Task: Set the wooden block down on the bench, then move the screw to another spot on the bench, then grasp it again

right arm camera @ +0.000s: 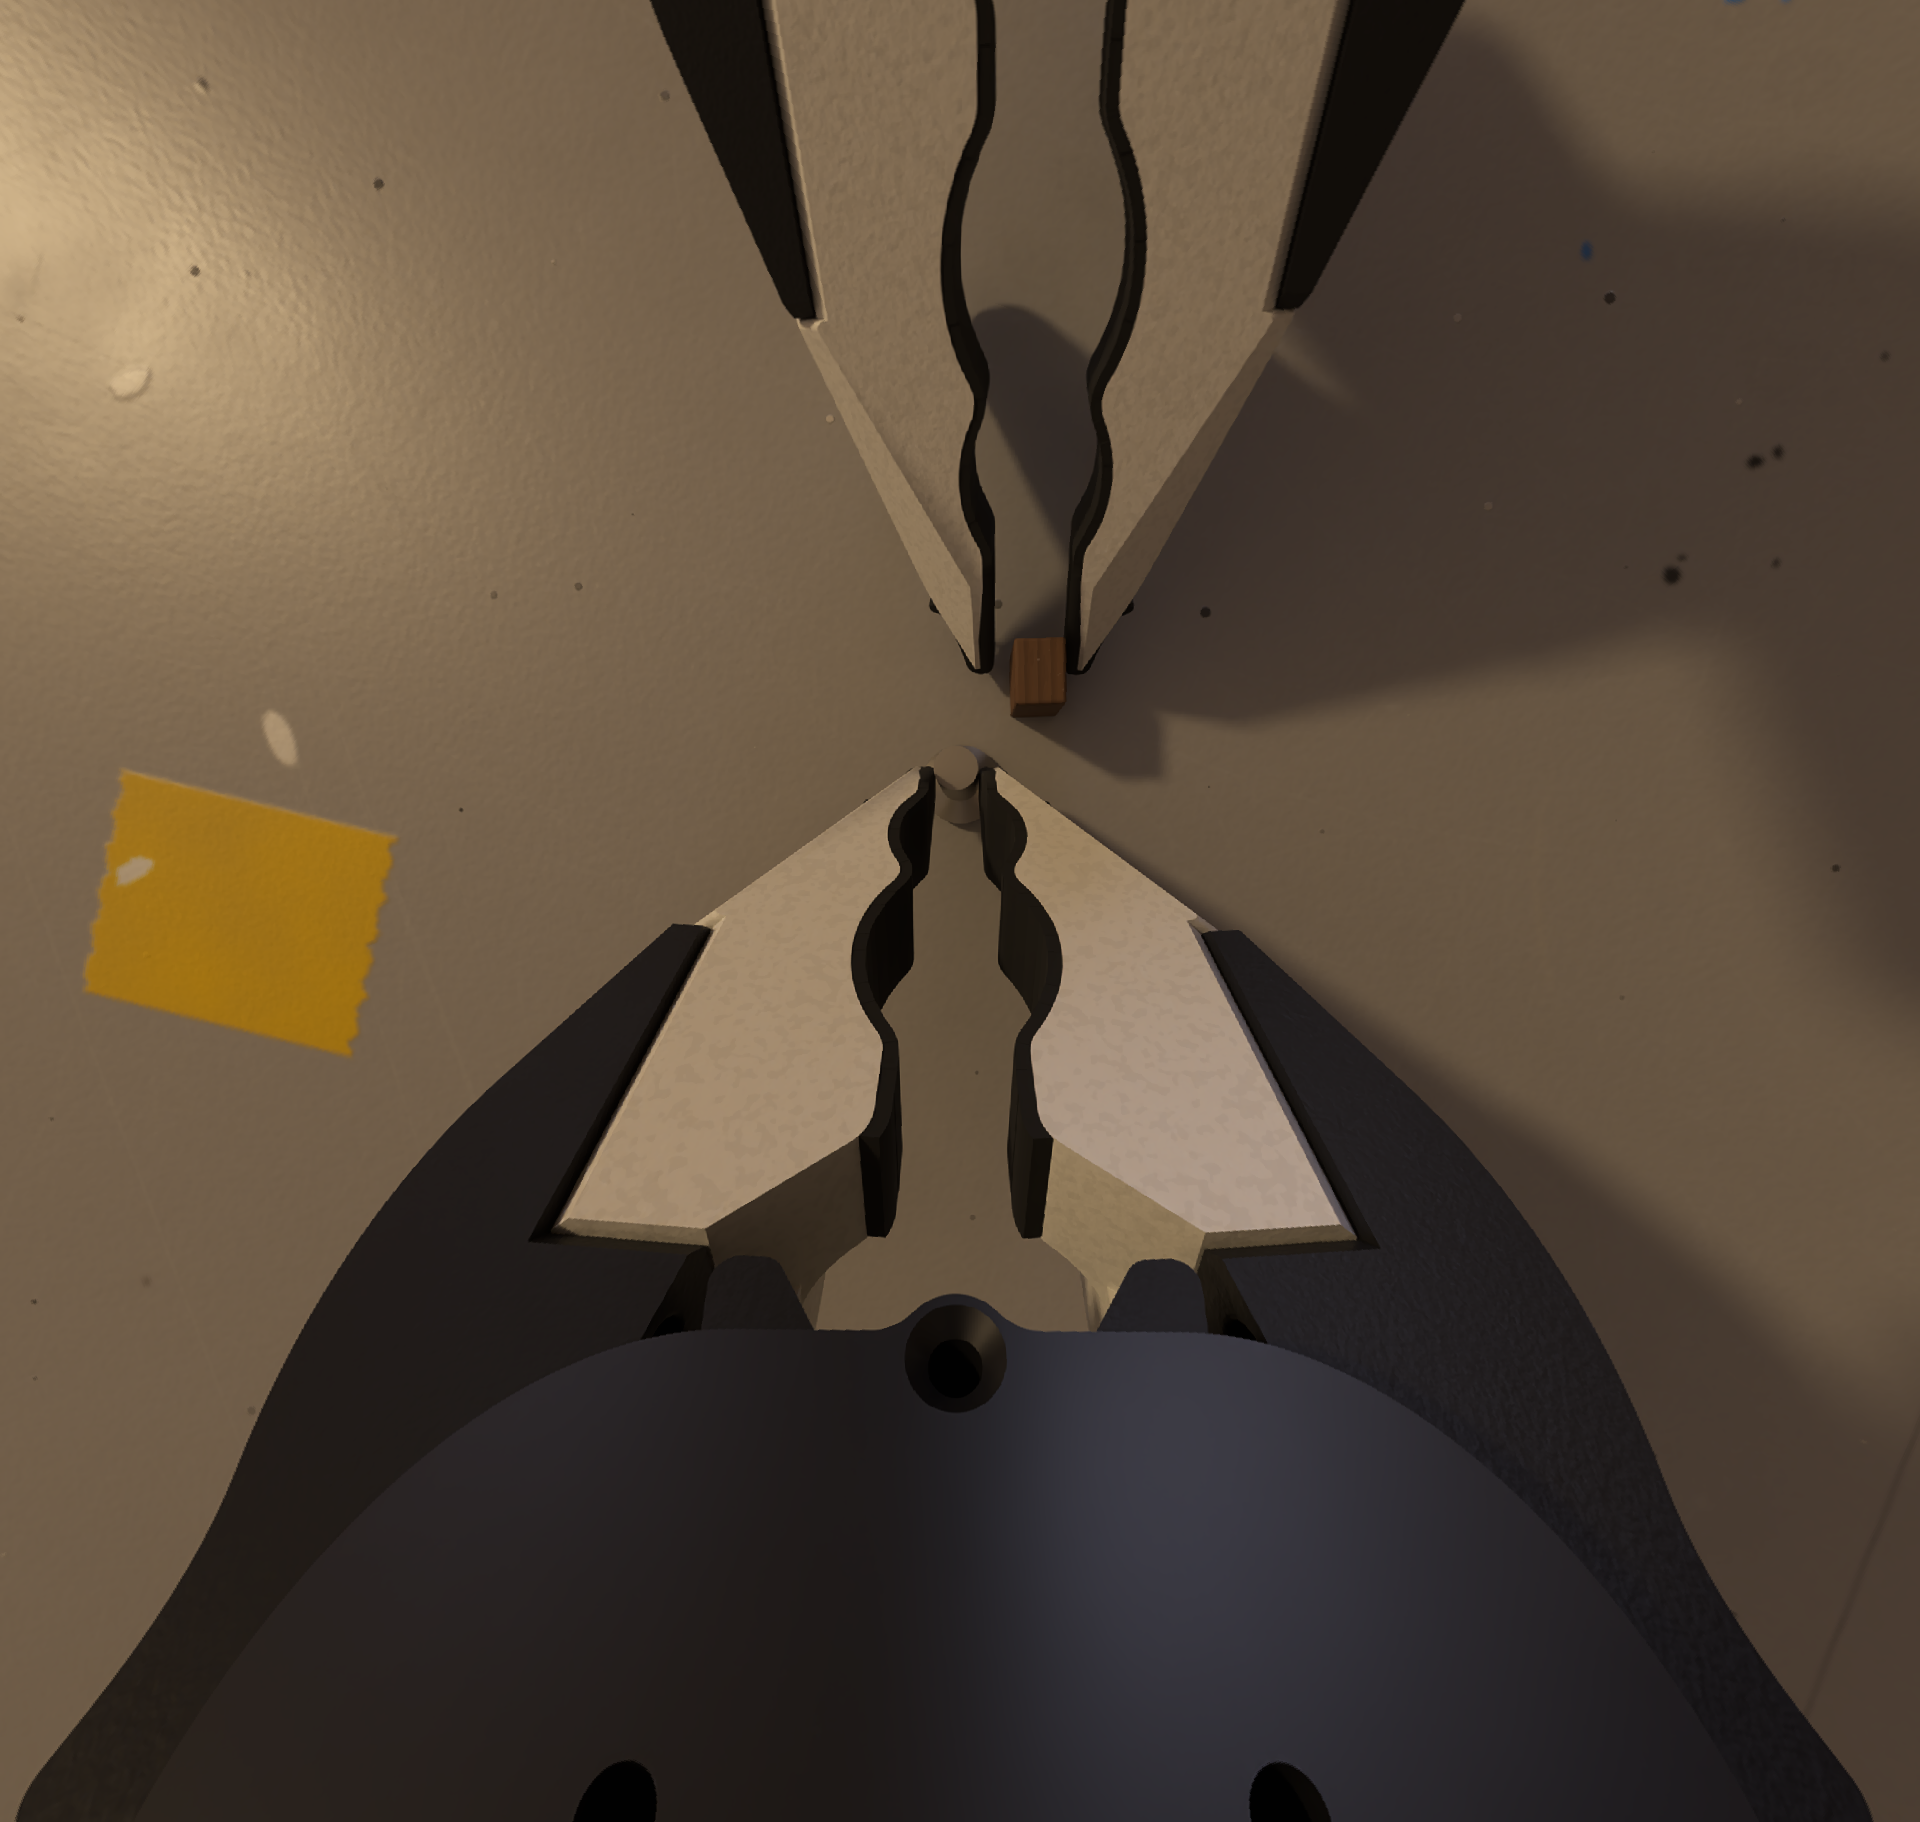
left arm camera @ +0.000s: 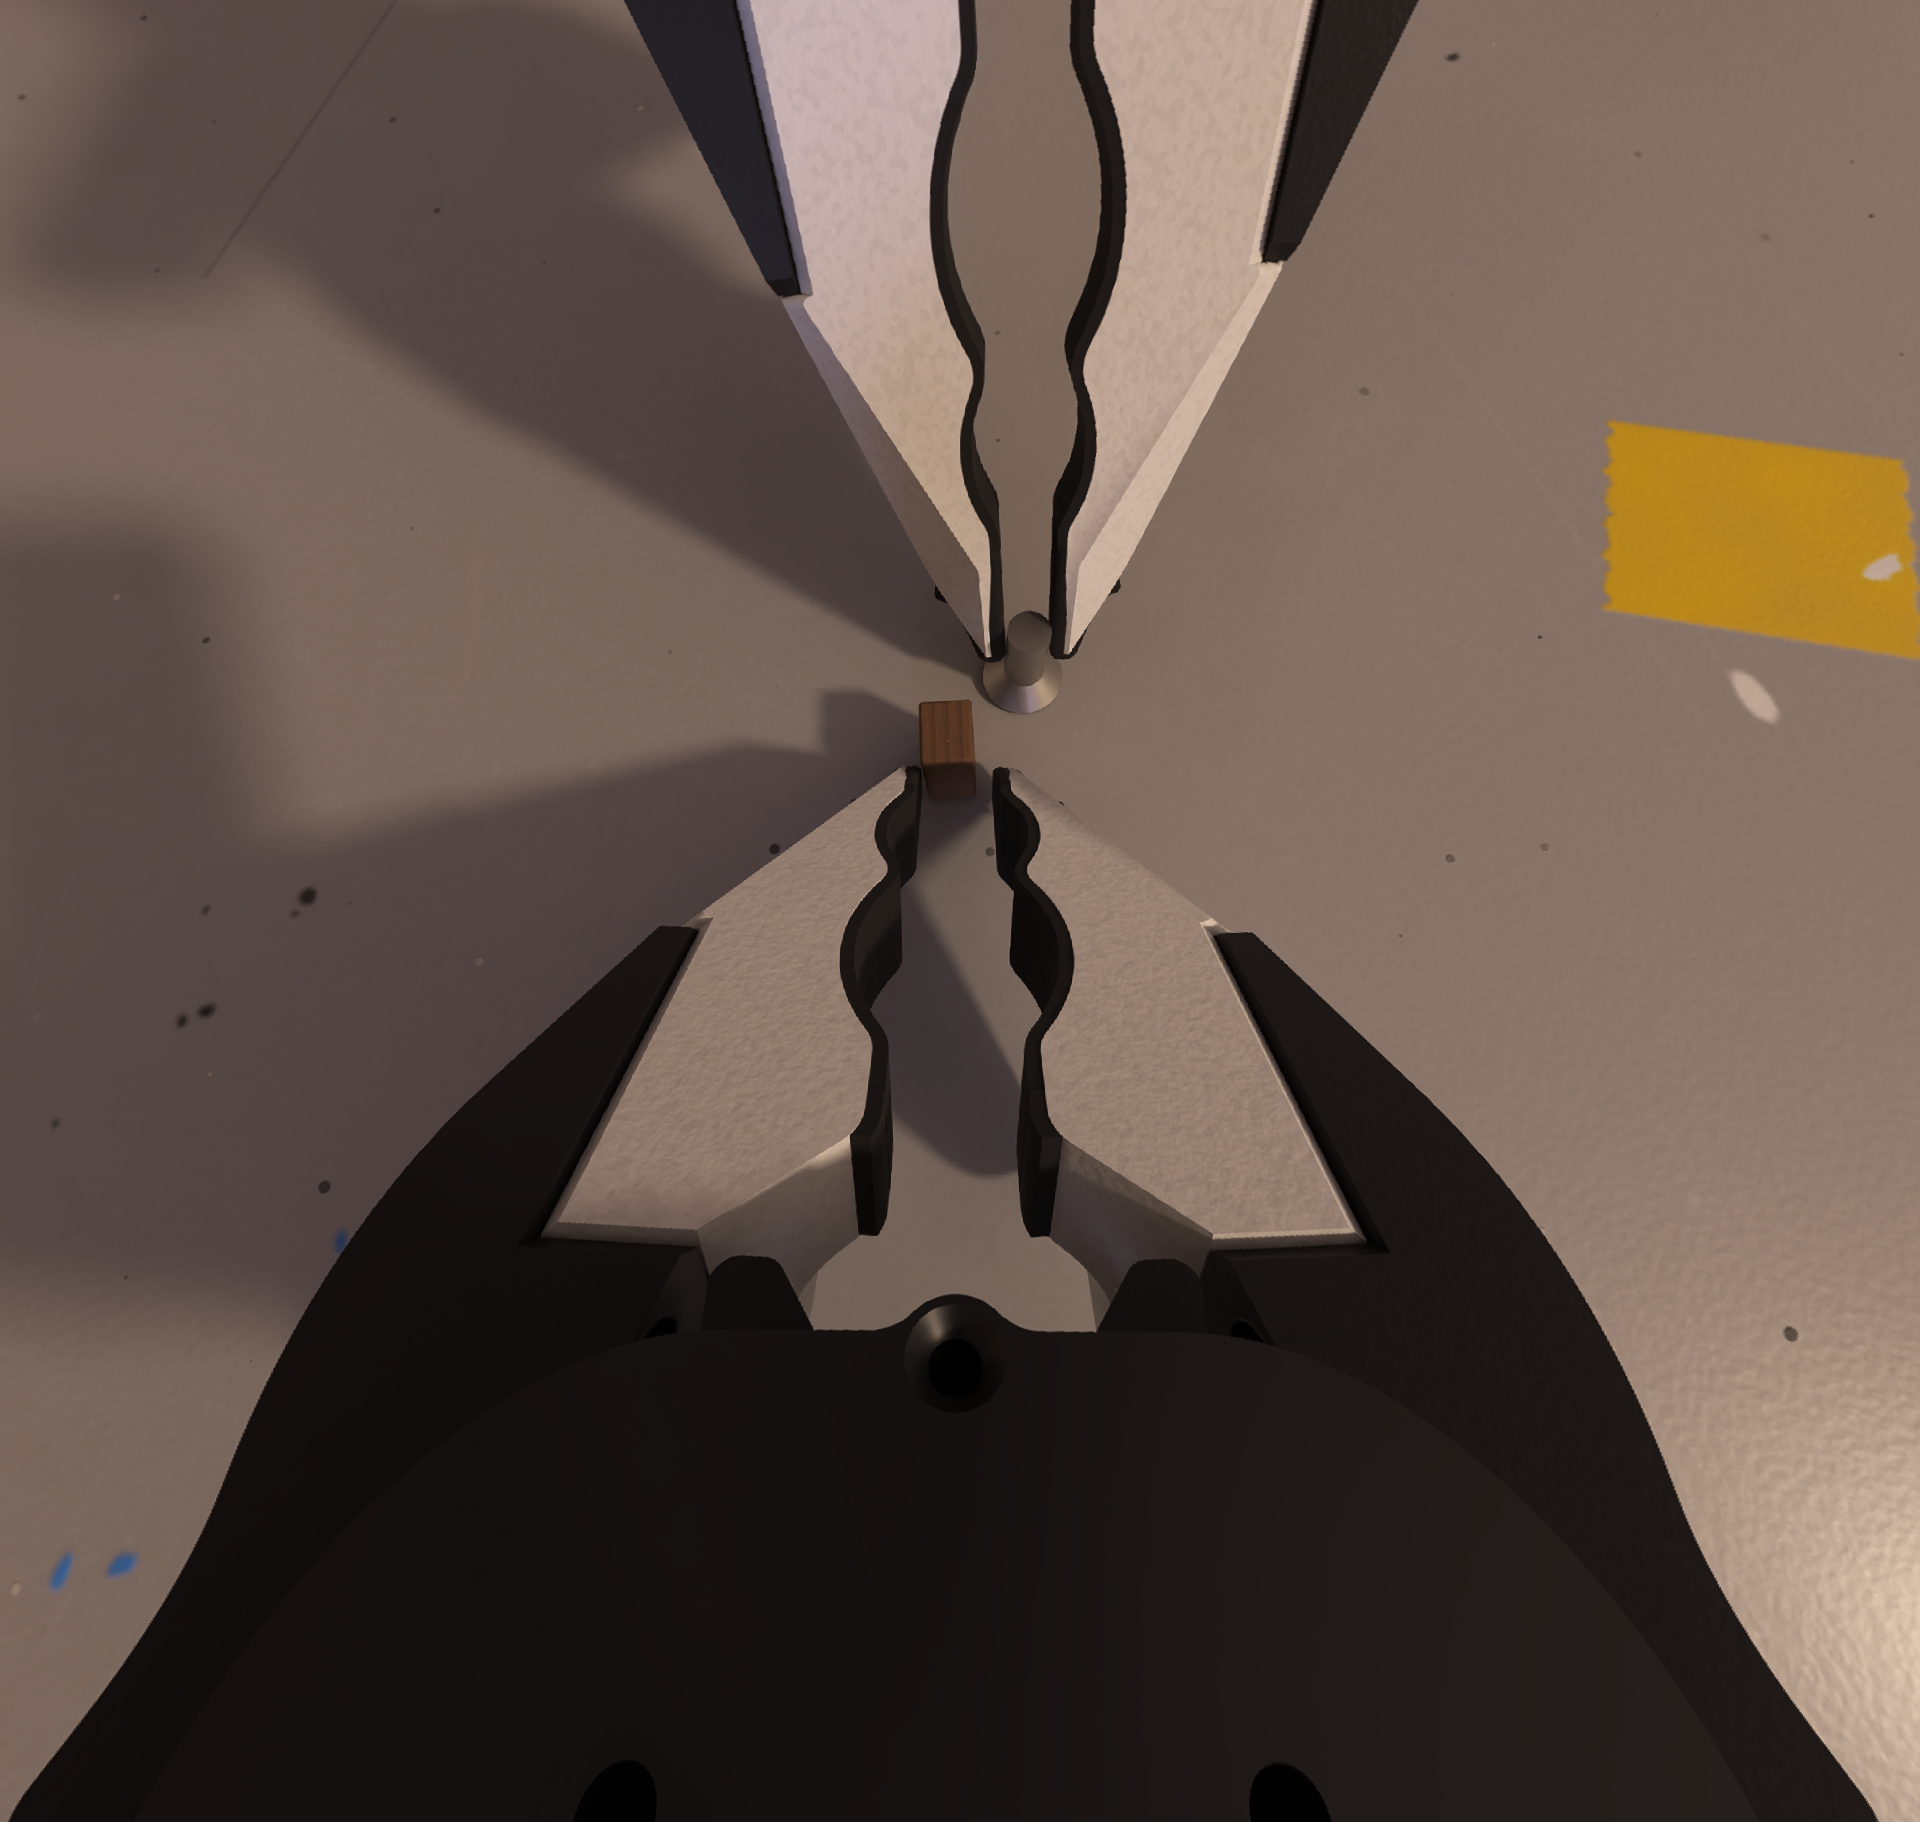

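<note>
A small wooden block sits on the grey bench, casting a shadow to its left. My left gripper is open, its tips on either side of the block with a small gap on one side. The right wrist view shows the block between the left gripper's tips. My right gripper is shut on the shank of a grey metal screw. In the left wrist view the screw stands head down at the bench, between the right gripper's tips. The two grippers face each other, tips close together.
A yellow tape patch lies on the bench to one side and also shows in the right wrist view. Small white flecks, blue paint marks and dark specks dot the bench surface.
</note>
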`<state>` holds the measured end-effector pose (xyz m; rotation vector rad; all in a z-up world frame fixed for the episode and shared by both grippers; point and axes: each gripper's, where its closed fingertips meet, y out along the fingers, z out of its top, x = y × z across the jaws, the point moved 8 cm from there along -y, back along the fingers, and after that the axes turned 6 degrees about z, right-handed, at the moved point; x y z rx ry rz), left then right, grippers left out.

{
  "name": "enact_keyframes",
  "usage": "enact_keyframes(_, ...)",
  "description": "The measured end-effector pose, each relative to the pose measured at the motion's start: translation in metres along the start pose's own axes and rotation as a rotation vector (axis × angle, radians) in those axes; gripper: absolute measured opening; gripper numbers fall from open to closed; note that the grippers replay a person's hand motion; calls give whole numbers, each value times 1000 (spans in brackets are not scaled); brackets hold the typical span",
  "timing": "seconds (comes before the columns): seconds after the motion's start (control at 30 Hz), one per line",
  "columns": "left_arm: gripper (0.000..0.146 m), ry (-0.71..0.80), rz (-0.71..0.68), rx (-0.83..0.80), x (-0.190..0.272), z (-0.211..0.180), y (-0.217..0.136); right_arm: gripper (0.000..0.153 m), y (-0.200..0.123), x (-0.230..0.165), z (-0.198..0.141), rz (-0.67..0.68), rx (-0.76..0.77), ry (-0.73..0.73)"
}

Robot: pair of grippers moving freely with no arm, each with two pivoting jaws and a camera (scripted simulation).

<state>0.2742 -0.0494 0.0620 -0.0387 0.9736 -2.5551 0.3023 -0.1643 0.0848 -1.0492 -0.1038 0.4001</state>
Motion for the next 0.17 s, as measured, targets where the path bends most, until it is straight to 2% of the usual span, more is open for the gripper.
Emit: enact_keyframes(0.17,13,0,0,0,0,0,0,8,0,-3,2,-28,-41,-39)
